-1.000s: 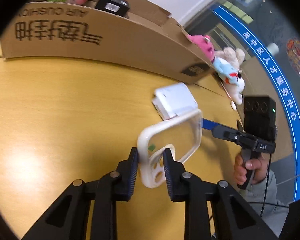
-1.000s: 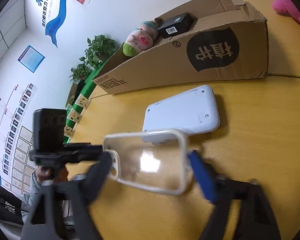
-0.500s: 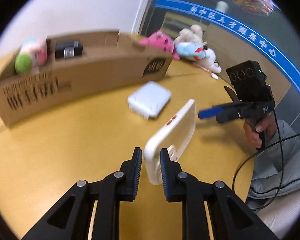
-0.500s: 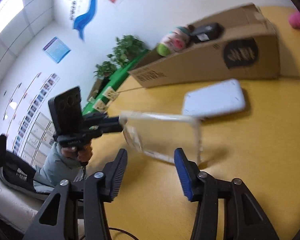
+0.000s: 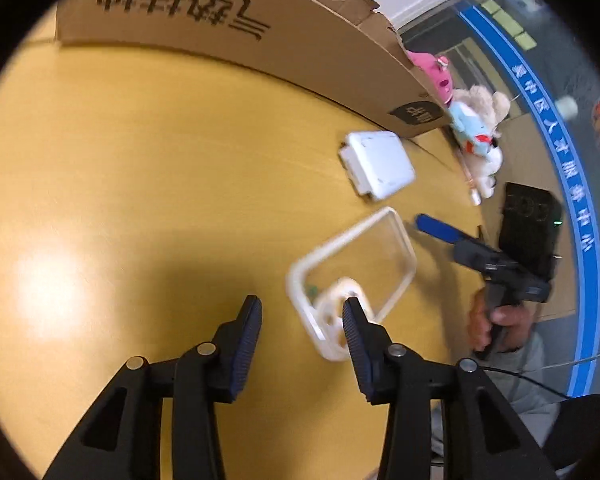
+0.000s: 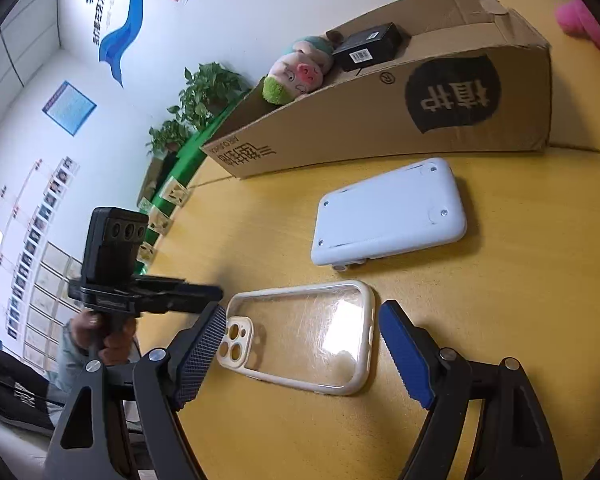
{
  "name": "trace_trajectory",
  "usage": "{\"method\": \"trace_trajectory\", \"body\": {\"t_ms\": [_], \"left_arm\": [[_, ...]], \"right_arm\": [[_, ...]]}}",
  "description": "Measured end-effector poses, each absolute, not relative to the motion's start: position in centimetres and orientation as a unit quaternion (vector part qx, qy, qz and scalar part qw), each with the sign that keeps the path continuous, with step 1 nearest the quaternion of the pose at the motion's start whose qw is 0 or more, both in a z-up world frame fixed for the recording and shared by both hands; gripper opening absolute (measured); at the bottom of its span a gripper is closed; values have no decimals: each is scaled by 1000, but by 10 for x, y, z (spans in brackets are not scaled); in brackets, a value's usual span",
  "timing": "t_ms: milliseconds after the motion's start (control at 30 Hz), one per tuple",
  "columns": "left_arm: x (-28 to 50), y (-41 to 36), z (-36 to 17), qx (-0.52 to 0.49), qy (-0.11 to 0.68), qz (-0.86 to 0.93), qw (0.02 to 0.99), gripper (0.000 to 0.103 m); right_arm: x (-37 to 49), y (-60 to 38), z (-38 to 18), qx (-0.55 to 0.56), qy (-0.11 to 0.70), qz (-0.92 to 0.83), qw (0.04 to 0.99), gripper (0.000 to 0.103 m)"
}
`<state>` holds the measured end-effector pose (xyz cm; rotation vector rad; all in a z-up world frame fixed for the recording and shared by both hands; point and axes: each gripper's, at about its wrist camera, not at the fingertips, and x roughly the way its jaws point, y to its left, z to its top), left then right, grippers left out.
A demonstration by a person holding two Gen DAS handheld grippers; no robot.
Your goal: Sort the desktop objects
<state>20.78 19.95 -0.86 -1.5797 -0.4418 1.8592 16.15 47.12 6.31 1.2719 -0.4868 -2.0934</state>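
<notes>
left gripper [image 5: 300, 318]: jaws opening, tilted downward, pads pressing on nothing
right gripper [image 6: 300, 340]: jaws opening wide, angled downward, gripping nothing
right hand [image 5: 496, 326]: wrapped around its handle

table [image 6: 500, 320] yellow wood | phone case [image 6: 300, 336] clear, cream rim | box [image 6: 380, 136] brown, black print | device [image 6: 388, 212] white

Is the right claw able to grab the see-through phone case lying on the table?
Probably yes. The clear phone case lies flat on the yellow table right between the right claw's opening fingers, untouched. Nothing blocks it; the left claw is opening beside its camera end.
</notes>
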Motion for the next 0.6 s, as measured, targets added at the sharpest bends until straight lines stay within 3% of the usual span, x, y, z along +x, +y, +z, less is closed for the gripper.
{"method": "trace_trajectory", "body": {"t_ms": [300,467,600], "left_arm": [[198,210,-12,-580,-192,729,309,41],[204,206,31,-509,-153,778,335,42],[217,191,48,-478,-171,769,390,54]], "right_arm": [[154,464,46,494,-192,-778,336,77],[178,471,80,429,-209,-798,367,77],[207,477,100,387,-234,-792,410,77]]}}
